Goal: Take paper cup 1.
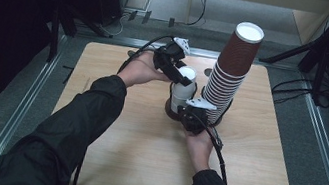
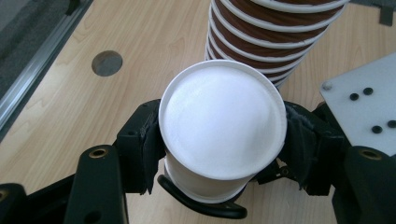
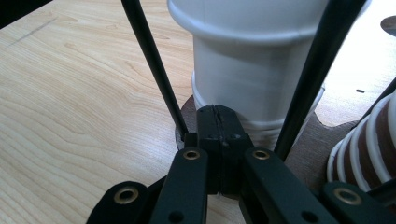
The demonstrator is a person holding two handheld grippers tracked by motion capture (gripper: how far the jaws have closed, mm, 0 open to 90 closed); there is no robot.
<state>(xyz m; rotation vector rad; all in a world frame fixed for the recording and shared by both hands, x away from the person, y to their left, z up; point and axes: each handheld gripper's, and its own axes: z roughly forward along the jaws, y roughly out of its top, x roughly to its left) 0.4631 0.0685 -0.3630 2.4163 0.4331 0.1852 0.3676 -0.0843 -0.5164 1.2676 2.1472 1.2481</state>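
Observation:
A white paper cup [image 1: 185, 82] [image 2: 222, 122] [image 3: 256, 70] stands upside down as the top of a short white stack on a round brown base [image 1: 170, 109] [image 3: 306, 151], between thin black wire uprights [image 3: 148, 60]. My left gripper [image 1: 181, 75] [image 2: 222, 156] is shut on that top cup, one jaw on each side just below its bottom rim. My right gripper [image 1: 190, 112] [image 3: 219, 125] is shut, its tips at the near edge of the brown base; I cannot tell whether they pinch that edge.
A tall leaning stack of brown cups with white rims [image 1: 230, 68] [image 2: 275, 32] [image 3: 369, 140] stands right beside the white stack. The wooden table [image 1: 141, 159] has a dark round hole [image 2: 107, 63]. Metal rails [image 1: 23, 104] run along both sides.

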